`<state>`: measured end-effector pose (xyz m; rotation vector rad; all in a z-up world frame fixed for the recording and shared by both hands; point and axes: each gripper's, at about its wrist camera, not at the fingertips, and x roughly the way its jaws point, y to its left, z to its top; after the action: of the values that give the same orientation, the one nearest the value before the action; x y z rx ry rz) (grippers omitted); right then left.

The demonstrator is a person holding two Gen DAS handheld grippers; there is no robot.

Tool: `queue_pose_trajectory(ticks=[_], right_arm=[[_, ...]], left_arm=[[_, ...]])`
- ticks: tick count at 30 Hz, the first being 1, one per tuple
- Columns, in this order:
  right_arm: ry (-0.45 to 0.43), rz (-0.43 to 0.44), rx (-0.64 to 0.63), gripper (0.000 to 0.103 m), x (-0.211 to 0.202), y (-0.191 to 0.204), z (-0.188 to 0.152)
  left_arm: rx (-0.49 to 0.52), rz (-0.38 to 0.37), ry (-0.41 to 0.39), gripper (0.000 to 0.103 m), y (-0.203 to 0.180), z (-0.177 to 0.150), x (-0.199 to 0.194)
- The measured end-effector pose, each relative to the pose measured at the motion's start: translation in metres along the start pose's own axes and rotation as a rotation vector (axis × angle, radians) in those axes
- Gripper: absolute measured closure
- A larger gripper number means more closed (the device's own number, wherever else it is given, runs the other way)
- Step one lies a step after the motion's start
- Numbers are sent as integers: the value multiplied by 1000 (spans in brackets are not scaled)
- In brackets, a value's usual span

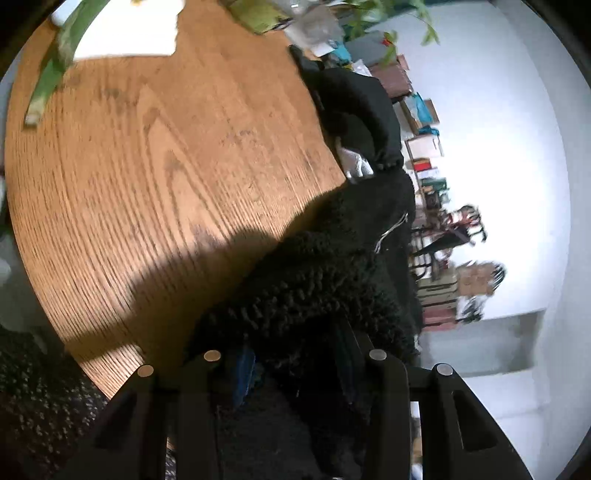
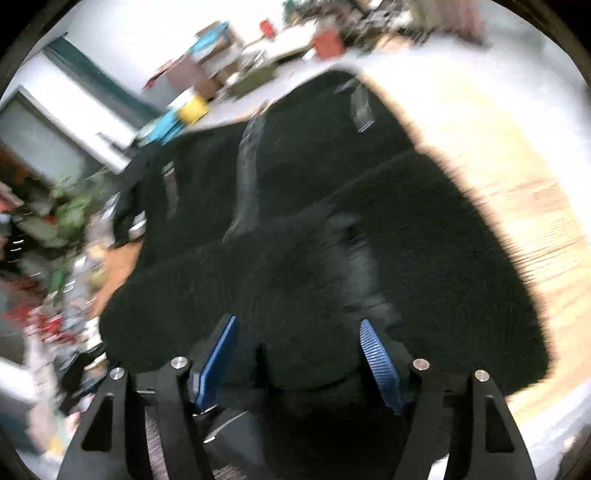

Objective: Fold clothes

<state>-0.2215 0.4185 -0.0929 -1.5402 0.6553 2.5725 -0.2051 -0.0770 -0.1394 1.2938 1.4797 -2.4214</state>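
Landmark: round oak table [image 1: 166, 166].

Black fleece garment [image 1: 314, 280] lies on the table, along the table's edge on the room side in the left wrist view. One portion is bunched further along that edge, with a scalloped hem and a pale label or lining patch [image 1: 354, 166] showing beside it. A thin light cord shows on the fleece near the table's edge.

Left gripper [image 1: 295, 354]: fleece is piled thick between its fingers and covers most of the pads; only a sliver of blue pad [image 1: 245, 373] shows. Jaws part-closed with the cloth bunched between them; reads as clenched on the fleece.

Right gripper [image 2: 297, 350]: frame heavily blurred. Both blue ribbed pads [image 2: 218, 354] stand well apart, clear of the cloth, with the fleece spread flat beyond and below them. Nothing gripped; jaws released.

In the right wrist view the garment [image 2: 314, 221] covers much of the tabletop [image 2: 498, 184], with two grey strips, probably zips or trim, running across it. Its rounded border ends short of the table's rim, leaving a band of bare wood beside it.

Open room: in the left wrist view a broad bare stretch of wood lies beside the fleece. White paper [image 1: 133, 33] and a green leaf [image 1: 55, 70] sit at the table's far side, well apart from the garment. Beyond the table's edge, cluttered shelves along a white wall.
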Motion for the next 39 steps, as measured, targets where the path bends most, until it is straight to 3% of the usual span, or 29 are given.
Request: queue_pose_trajectory(ticks=[3,6,8,10,12,15,18,20,22,25,27,31,35,39], right_arm=[[5,-70,-29,21,7,-6,6],[80,49,5,27,34,-12,11],[112,62,15,54,55,-12,14],[127,67,-16,74,66,-3,17],[130,146,-44,79,59,11,24],[98,308,-93,81,30,41,47],[26,437,-166,82,-14,80,73],[-13,479,-215,82,-45,103,88],[-47,458,-263,82,-74,122,93],[-87,383,-342,82,-111,150,114],[-125,362,-382,83,-144,161,117],[-223,371,-446,83,-190,186,119],[-217,414,-514,83,-211,215,107],[-148,451,-551,82,-193,233,91]], left_arm=[[195,80,-26,63,-24,-12,8],[368,180,6,63,-45,-28,7],[453,215,35,63,-57,-37,6],[513,199,71,63,-67,-45,3],[540,125,122,63,-77,-51,1],[565,27,154,63,-89,-59,1],[544,-18,195,63,-99,-62,16],[529,-47,222,63,-106,-63,26],[546,-13,251,63,-114,-64,40],[605,108,296,63,-133,-60,56],[630,223,293,63,-144,-49,62],[580,338,224,63,-147,-4,58],[476,347,171,63,-122,38,35],[377,347,156,67,-88,64,23]])
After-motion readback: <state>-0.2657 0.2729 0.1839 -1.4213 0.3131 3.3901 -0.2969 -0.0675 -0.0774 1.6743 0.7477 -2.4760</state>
